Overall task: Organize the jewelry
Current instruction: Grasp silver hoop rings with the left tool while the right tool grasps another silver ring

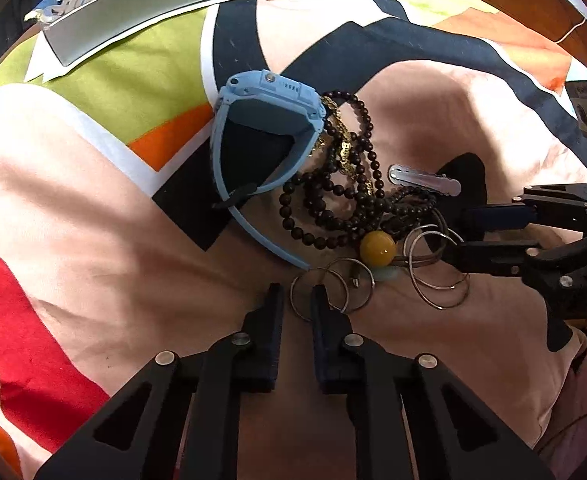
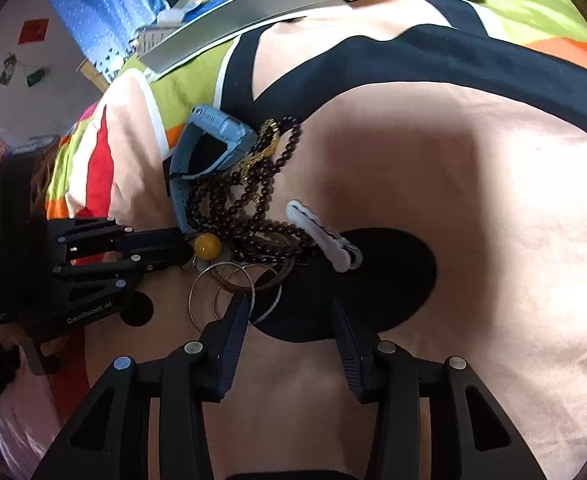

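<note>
Left gripper: pointed steeply down at the near edge of the jewelry heap, jaws drawn in to a narrow gap. The rim of one of the small metal rings is seen inside that gap, but the pads are not seen pressing on it, so no hold is recorded. It is judged that this ring is being singled out. The fingers should be kept astride the one rim only and lifted straight. The neighbouring ring overlaps it and could be dragged along. Ahead and slightly left of this gripper a blue watch is lying. To its right, dark bead strands are tangled with a gold chain and a yellow bead. A silver hair clip is lying farther right, apart from the rings. Right gripper: jaws standing open, nothing held, its left finger over the large hoops. A clean pinch is judged necessary, since the beads rest on the hoops. Surface: a soft, creased patterned cloth, with a long grey case at its far edge. Room: a pale wall with small pictures and a blue dotted fabric are noted beyond.
</note>
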